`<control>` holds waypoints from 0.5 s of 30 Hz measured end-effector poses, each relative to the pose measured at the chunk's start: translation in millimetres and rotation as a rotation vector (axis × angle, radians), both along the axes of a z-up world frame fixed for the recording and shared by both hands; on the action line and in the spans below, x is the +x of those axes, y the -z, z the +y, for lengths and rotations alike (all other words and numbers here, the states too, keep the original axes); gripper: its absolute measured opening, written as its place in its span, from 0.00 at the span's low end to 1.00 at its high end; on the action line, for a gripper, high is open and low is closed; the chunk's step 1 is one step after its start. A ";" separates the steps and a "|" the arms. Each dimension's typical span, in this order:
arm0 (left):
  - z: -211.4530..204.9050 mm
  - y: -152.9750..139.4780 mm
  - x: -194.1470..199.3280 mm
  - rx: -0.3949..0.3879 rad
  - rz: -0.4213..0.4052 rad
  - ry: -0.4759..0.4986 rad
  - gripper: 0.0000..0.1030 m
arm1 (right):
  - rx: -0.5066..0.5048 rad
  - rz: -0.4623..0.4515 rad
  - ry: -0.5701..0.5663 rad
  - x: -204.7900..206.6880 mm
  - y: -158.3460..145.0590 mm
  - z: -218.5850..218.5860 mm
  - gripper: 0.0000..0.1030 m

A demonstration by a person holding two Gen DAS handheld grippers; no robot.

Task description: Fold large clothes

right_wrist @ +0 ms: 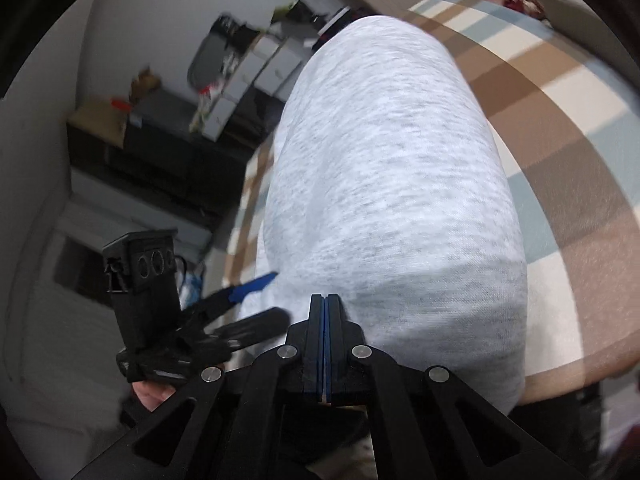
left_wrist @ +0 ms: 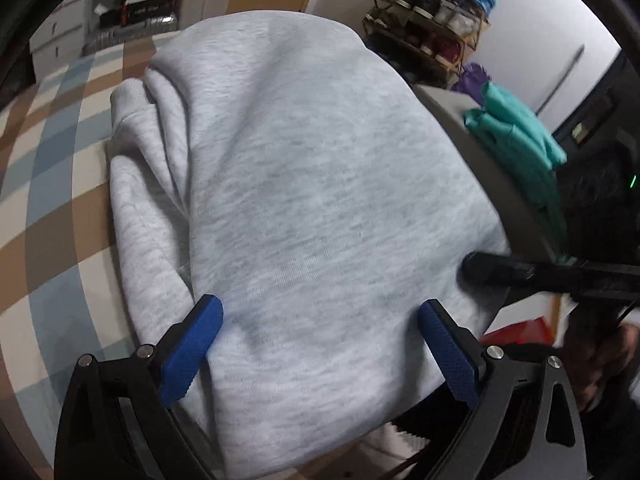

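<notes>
The grey sweatshirt is lying in a thick, partly folded bundle on the checked cloth of the table, with its near edge hanging over the table edge toward the person.

The left gripper is standing with its jaws spread wide, one blue pad on each side of the near fold. The pads are resting against the fabric or just above it; they are not pinching it. The right gripper is showing its jaws clenched tight together at the sweatshirt's near edge. Whether any fabric is caught between them cannot be told: only a thin pale line is showing in the seam.

Risks, as judged from this position:

- If the right jaws are holding only the top layer, or nothing, a lift is likely to peel that layer away and open the bundle.
- With the left jaws released, one side of the fold is being left unsupported; a one-sided pull may skew the fold or drag the sweatshirt across the table.
- The overhanging near edge may pull the bundle off the table if the weight shifts.
- The sleeve folds at the far left are sitting loose and may spill out.
- The folded green garment is lying near the sweatshirt's right side and could be swept.
</notes>
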State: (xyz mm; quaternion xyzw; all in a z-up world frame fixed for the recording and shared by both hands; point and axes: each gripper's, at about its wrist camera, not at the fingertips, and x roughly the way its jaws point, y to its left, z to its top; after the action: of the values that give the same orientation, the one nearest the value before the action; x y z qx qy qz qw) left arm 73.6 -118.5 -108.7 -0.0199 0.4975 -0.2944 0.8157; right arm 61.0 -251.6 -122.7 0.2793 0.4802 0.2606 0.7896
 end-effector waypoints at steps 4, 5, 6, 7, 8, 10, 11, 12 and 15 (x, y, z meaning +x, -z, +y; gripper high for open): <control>4.9 -6.1 5.1 -0.029 0.020 -0.009 0.92 | -0.178 -0.099 -0.018 21.0 -64.7 6.7 0.20; 7.1 -7.0 5.2 -0.032 0.028 -0.010 0.92 | -0.231 -0.134 -0.028 30.5 -83.8 12.7 0.27; 10.9 -7.6 3.6 -0.042 0.038 -0.013 0.92 | -0.276 -0.155 -0.039 35.3 -93.2 15.6 0.32; 16.7 -8.3 -1.9 -0.056 0.048 -0.019 0.92 | -0.342 -0.175 -0.060 49.3 -105.8 26.6 0.42; 24.1 -8.8 -5.5 -0.068 0.055 -0.023 0.92 | -0.395 -0.186 -0.080 61.8 -112.3 37.6 0.45; 27.5 -8.9 -4.1 -0.096 0.072 -0.037 0.92 | -0.532 -0.191 -0.123 98.4 -118.4 67.6 0.45; 30.6 -8.8 -3.1 -0.108 0.079 -0.042 0.92 | -0.576 -0.176 -0.141 112.3 -115.2 79.1 0.45; 35.7 -8.9 -3.6 -0.116 0.084 -0.044 0.92 | -0.624 -0.148 -0.168 134.5 -107.3 96.2 0.44; 37.7 -8.4 -1.2 -0.148 0.103 -0.059 0.92 | -0.738 -0.089 -0.238 172.1 -74.9 127.9 0.41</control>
State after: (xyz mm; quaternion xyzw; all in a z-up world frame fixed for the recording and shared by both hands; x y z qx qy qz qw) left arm 72.4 -80.9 -100.3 -0.1099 0.5149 -0.3046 0.7937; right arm 233.1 -123.7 -47.7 -0.0925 0.5358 0.1720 0.8215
